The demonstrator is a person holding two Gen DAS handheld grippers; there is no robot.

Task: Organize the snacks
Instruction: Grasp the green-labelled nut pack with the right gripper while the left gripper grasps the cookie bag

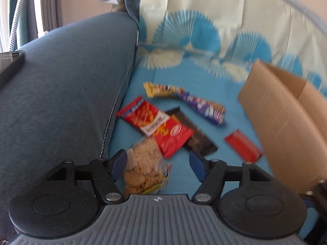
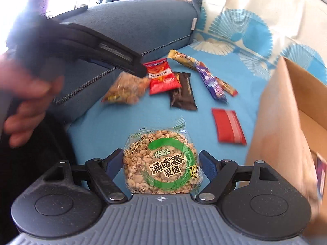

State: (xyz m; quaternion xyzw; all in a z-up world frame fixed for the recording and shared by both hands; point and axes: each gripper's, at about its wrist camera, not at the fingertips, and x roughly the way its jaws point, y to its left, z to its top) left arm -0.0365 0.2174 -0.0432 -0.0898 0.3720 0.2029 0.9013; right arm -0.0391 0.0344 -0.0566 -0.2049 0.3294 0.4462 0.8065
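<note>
Puffed-grain snack pack with green ring label (image 2: 161, 163): flat on the blue sofa cover (image 2: 102, 126), between the fingers of the right claw (image 2: 160, 163), whose jaws stand wide, pads just beside the pack's edges; contact cannot be told. Clear bag of tan snacks (image 1: 143, 167): against the left finger of the left claw (image 1: 156, 163), jaws wide, right pad apart. Loose at 12 o'clock: red packet (image 2: 163, 77), black packet (image 2: 183, 94), purple bar (image 2: 210, 81). Small red pack (image 2: 227, 127) at 1 o'clock. Cardboard box (image 2: 286, 112) at 3 o'clock.
</note>
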